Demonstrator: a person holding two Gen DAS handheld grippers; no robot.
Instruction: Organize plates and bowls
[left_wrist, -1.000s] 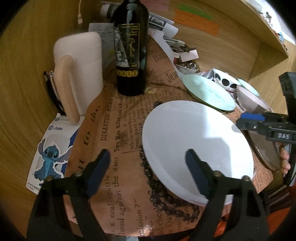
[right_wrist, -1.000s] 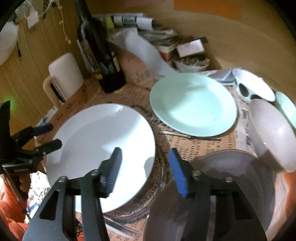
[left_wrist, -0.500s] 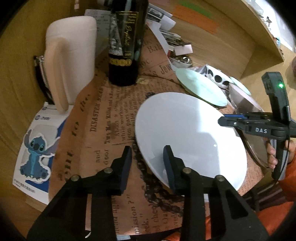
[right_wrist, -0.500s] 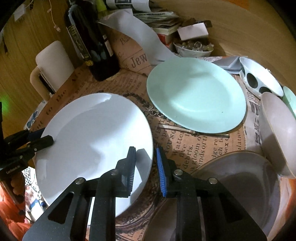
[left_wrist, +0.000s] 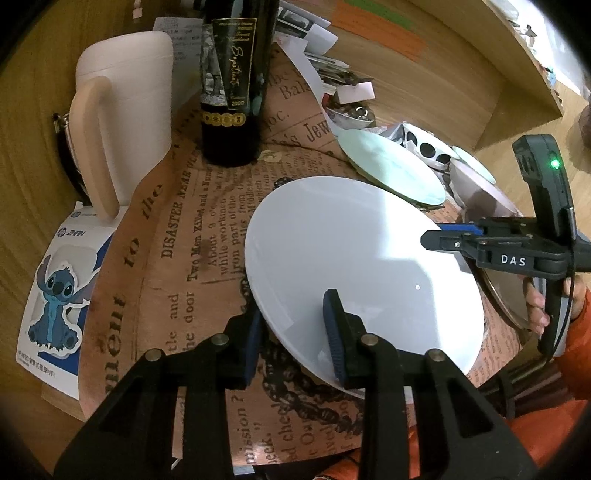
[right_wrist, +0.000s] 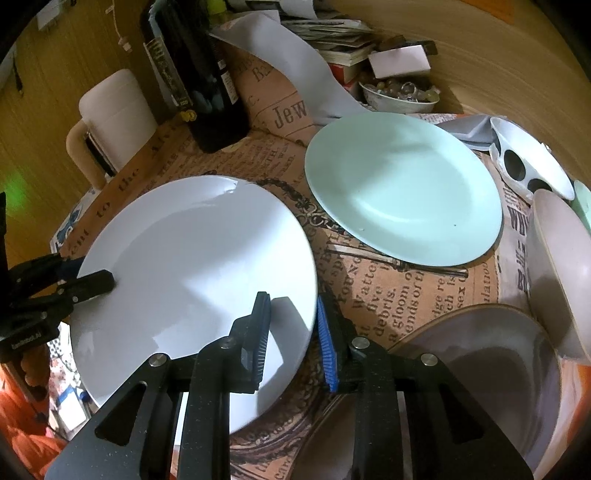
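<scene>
A large white plate (left_wrist: 351, 258) (right_wrist: 192, 258) sits over the newspaper-print mat (left_wrist: 184, 240), slightly tilted. My left gripper (left_wrist: 291, 314) clamps its near-left rim, one finger under and one on top; the right wrist view shows it at the plate's left edge (right_wrist: 92, 280). My right gripper (right_wrist: 291, 306) straddles the opposite rim, which lies between its blue pads. Its jaws are opening slightly, and it also appears in the left wrist view (left_wrist: 432, 236). A mint-green plate (right_wrist: 402, 192) lies flat behind the white one.
A dark wine bottle (left_wrist: 232, 85) and a white jug (left_wrist: 125, 107) stand at the back left. To the right are a grey bowl (right_wrist: 561, 266), a brown-rimmed dish (right_wrist: 480, 369) and a spotted bowl (right_wrist: 528, 162). A small bowl of trinkets (right_wrist: 399, 96) and papers sit behind.
Both grippers went from wide open to closed on opposite rims of the white plate. The plate now sits slightly tilted between them.
</scene>
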